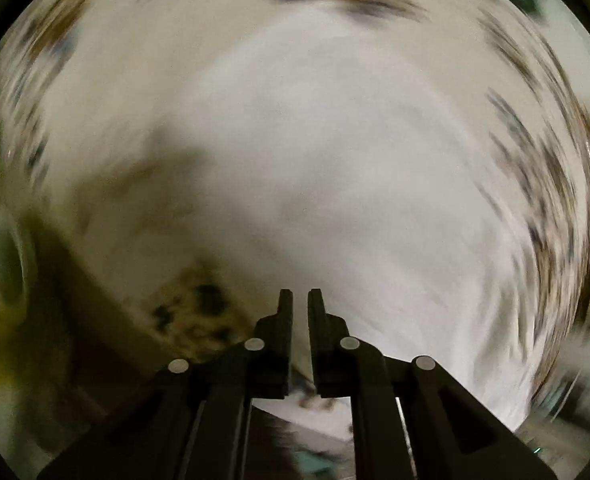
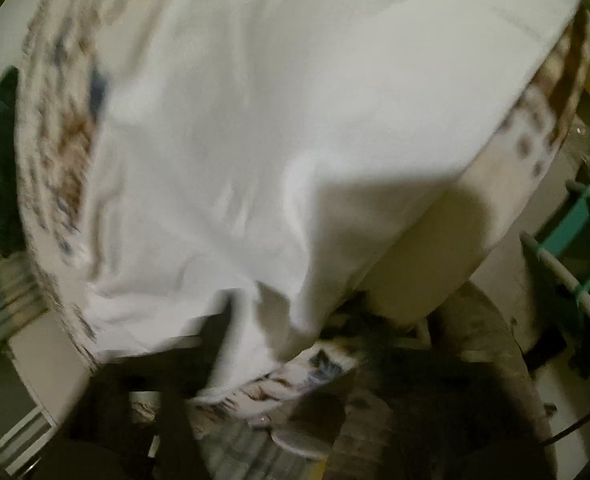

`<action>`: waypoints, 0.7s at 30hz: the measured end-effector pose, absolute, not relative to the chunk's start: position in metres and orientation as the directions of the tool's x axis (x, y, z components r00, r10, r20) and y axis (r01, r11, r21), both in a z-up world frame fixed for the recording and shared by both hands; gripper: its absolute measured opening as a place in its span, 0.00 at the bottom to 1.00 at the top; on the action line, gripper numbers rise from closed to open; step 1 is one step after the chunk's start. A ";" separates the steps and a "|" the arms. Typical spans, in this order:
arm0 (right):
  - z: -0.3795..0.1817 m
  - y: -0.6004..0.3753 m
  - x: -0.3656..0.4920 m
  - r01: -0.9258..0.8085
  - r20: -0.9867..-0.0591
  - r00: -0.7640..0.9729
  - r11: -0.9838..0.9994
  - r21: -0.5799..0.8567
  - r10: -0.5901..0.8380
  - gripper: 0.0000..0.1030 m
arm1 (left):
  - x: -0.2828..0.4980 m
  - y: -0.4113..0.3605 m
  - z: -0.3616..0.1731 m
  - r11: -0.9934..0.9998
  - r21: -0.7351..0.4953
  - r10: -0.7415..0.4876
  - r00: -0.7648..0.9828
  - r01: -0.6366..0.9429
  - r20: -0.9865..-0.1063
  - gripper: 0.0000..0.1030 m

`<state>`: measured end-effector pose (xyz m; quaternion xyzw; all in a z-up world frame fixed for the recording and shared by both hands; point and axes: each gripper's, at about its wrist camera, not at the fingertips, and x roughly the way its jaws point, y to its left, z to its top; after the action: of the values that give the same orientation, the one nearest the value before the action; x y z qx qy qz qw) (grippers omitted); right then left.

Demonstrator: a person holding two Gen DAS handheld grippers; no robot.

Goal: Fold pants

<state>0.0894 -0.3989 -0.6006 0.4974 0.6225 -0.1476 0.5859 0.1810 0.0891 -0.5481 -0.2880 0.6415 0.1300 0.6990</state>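
White pants (image 1: 335, 160) lie spread over a patterned cloth (image 1: 63, 40); the left wrist view is blurred by motion. My left gripper (image 1: 300, 300) hovers over the near edge of the pants, its jaws nearly shut with a narrow gap and nothing between them. In the right wrist view the white pants (image 2: 275, 120) fill the frame and drape down over my right gripper, whose dark finger (image 2: 215, 332) shows only partly under the fabric. Whether it grips the fabric is hidden.
The patterned cloth (image 2: 59, 132) covers a table whose edge shows at the lower left (image 2: 35, 360). A green and white rack (image 2: 575, 240) stands at the right. A brown cushion or seat (image 2: 475, 340) sits below. A white roll (image 1: 7, 256) is at the far left.
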 end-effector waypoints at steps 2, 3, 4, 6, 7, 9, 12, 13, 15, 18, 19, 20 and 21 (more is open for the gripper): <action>-0.589 -0.428 0.078 0.794 -0.891 0.245 0.447 0.411 0.383 0.81 | 0.196 0.054 -0.537 0.865 -0.235 -0.192 0.142 -0.442 -0.971 0.31; -0.586 -0.441 0.072 0.801 -0.898 0.268 0.437 0.408 0.348 0.81 | 0.203 0.032 -0.535 0.892 -0.229 -0.192 0.131 -0.390 -0.972 0.40; -0.583 -0.460 0.064 0.814 -0.905 0.299 0.415 0.407 0.302 0.81 | 0.209 0.011 -0.534 0.911 -0.227 -0.196 0.123 -0.343 -0.973 0.59; -0.581 -0.494 0.049 0.836 -0.910 0.347 0.366 0.410 0.227 0.81 | 0.220 -0.029 -0.535 0.933 -0.240 -0.217 0.113 -0.267 -0.970 0.75; -0.581 -0.512 0.041 0.842 -0.908 0.377 0.341 0.419 0.185 0.81 | 0.227 -0.046 -0.536 0.939 -0.248 -0.228 0.108 -0.240 -0.968 0.75; -0.583 -0.552 0.026 0.857 -0.906 0.410 0.295 0.422 0.105 0.81 | 0.241 -0.094 -0.542 0.950 -0.259 -0.248 0.084 -0.172 -0.965 0.75; -0.583 -0.600 0.011 0.865 -0.893 0.448 0.238 0.442 0.033 0.81 | 0.253 -0.145 -0.550 0.962 -0.260 -0.257 0.042 -0.081 -0.966 0.75; -0.582 -0.614 0.006 0.868 -0.891 0.454 0.224 0.444 0.006 0.81 | 0.254 -0.156 -0.551 0.966 -0.254 -0.252 0.035 -0.056 -0.967 0.75; -0.579 -0.642 0.003 0.873 -0.886 0.461 0.201 0.445 -0.040 0.81 | 0.256 -0.179 -0.553 0.970 -0.243 -0.243 0.031 -0.003 -0.970 0.75; -0.581 -0.669 0.009 0.874 -0.891 0.451 0.225 0.431 -0.048 0.80 | 0.258 -0.206 -0.553 0.975 -0.218 -0.219 0.031 0.053 -0.975 0.75; -0.584 -0.671 0.017 0.873 -0.897 0.441 0.245 0.422 -0.028 0.78 | 0.259 -0.212 -0.554 0.976 -0.210 -0.212 0.027 0.061 -0.977 0.75; -0.590 -0.677 0.024 0.868 -0.902 0.431 0.267 0.418 0.011 0.63 | 0.259 -0.218 -0.554 0.976 -0.205 -0.207 0.024 0.068 -0.978 0.75; -0.597 -0.680 0.034 0.879 -0.928 0.369 0.305 0.367 0.051 0.49 | 0.258 -0.223 -0.554 0.976 -0.202 -0.204 0.021 0.076 -0.979 0.75</action>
<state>0.0339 -0.6800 -0.5974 0.4991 0.4659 -0.3136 0.6600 0.2577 -0.2226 -0.5543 -0.0461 0.6926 -0.0982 0.7131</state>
